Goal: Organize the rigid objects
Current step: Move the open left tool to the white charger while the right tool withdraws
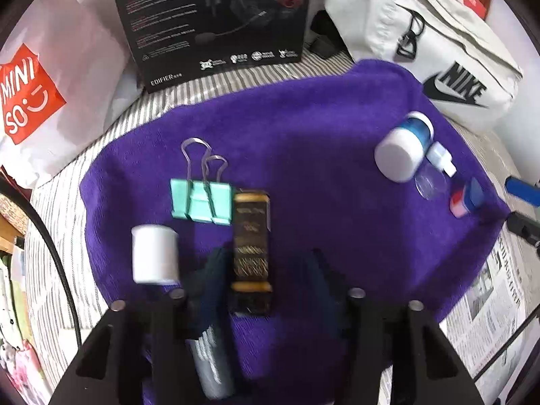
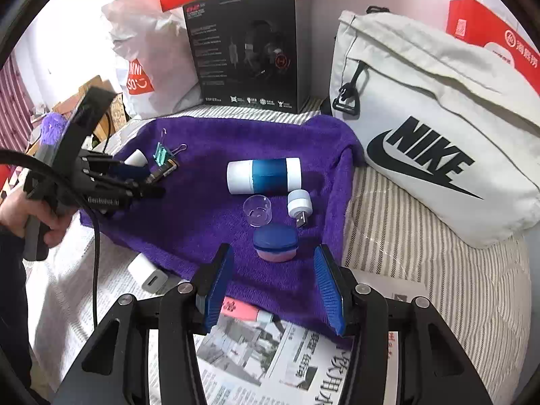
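The left gripper is seen part open around the black-and-gold box on the purple towel, pads apparently clear; it should be lifted straight off so the box is not nudged. The right gripper is held open and empty before the blue-lidded case. Only the right wrist view shows the white charger off the towel.

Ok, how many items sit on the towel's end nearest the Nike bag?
4: blue-and-white cylinder farthest back, clear cap and white USB plug in front of it, blue-and-pink case closest to the camera. None looks hidden.
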Tool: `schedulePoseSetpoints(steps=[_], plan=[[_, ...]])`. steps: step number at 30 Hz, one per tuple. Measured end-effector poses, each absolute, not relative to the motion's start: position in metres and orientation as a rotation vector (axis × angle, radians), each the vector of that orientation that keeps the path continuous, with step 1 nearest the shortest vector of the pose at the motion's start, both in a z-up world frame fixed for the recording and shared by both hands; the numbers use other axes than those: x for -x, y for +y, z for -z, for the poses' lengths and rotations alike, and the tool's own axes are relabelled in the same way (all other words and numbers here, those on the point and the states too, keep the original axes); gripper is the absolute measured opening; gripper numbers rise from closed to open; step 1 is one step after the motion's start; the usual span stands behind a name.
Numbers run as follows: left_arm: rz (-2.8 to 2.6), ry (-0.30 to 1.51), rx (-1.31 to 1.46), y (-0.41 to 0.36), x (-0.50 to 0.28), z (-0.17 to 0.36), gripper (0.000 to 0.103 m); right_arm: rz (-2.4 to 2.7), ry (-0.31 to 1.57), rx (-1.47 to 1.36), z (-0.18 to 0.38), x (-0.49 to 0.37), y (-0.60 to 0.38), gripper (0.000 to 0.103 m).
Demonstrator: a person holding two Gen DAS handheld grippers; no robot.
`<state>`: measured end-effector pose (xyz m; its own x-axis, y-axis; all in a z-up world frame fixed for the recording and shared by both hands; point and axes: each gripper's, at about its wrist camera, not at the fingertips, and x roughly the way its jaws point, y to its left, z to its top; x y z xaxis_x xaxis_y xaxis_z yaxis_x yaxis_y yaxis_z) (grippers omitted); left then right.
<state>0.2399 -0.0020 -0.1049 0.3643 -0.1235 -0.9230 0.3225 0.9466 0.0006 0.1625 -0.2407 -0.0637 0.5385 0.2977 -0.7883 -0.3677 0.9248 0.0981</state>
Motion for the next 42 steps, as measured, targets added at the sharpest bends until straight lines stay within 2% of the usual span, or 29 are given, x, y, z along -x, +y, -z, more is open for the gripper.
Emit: schedulePoseSetpoints(steps=[5,8,10,12,14,23,42], plan=[[0.263,1.137,-0.166,-0.001,-0.218,0.088,0.049,-0.392,0.91,0.07,0.052,-0.146,-0.246,0.05],[0.235,1.093,-0.164,-0.001,-0.191,0.067,0.049,-0.394,0.919,0.06,0.048,-0.133,-0.249,0.057],[0.243,1.061,-0.155,-0.003,-0.17,0.055,0.054,-0.387,0.918,0.062,0.048,-0.125,-0.249,0.062],[0.253,1.039,-0.152,-0.007,-0.152,0.049,0.061,-0.379,0.928,0.058,0.05,-0.117,-0.25,0.062],[0.262,1.026,-0.142,-0.013,-0.134,0.047,0.061,-0.369,0.951,0.054,0.055,-0.111,-0.252,0.062],[0.265,1.033,-0.101,-0.048,-0.106,0.079,0.061,-0.31,1.002,-0.008,0.076,-0.084,-0.273,0.062],[0.188,1.112,-0.077,-0.07,-0.129,0.103,0.061,-0.333,1.05,-0.027,0.115,-0.067,-0.302,0.062]])
